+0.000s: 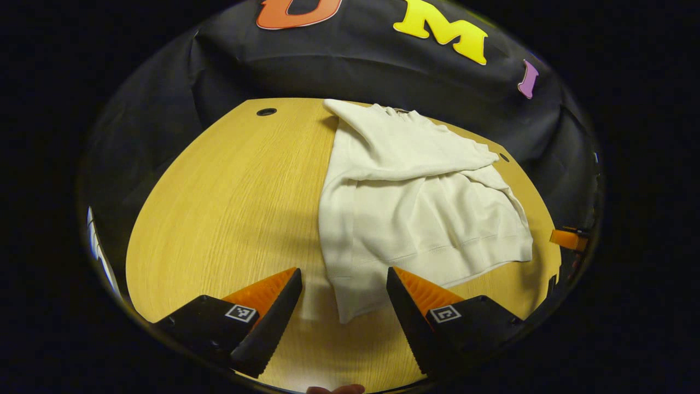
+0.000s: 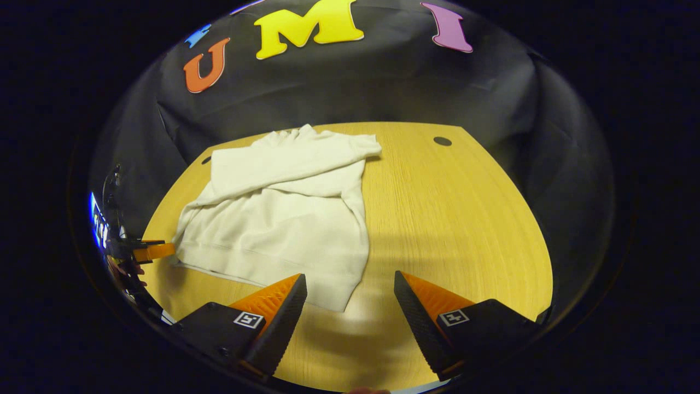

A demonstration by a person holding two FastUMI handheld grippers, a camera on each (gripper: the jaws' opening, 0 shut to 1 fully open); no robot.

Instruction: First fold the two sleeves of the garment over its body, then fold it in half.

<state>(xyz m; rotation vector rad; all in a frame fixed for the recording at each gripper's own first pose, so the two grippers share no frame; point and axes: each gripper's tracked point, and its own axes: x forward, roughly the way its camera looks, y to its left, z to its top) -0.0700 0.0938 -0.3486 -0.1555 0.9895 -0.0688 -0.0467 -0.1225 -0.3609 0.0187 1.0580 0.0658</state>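
garment (image 1: 415, 219) lay on bench (image 1: 219, 208), sleeves crossed over body | left claw (image 1: 344, 298) and right claw (image 2: 350, 301) hung wide open, empty | we judged it soft, limp, light; best pinched at hem corners

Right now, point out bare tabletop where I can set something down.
Bare table runs wide between the garment and the cable hole, seen from the left tongs. From the right tongs, wood past its folded edge is free. Crowded: the cloth itself.
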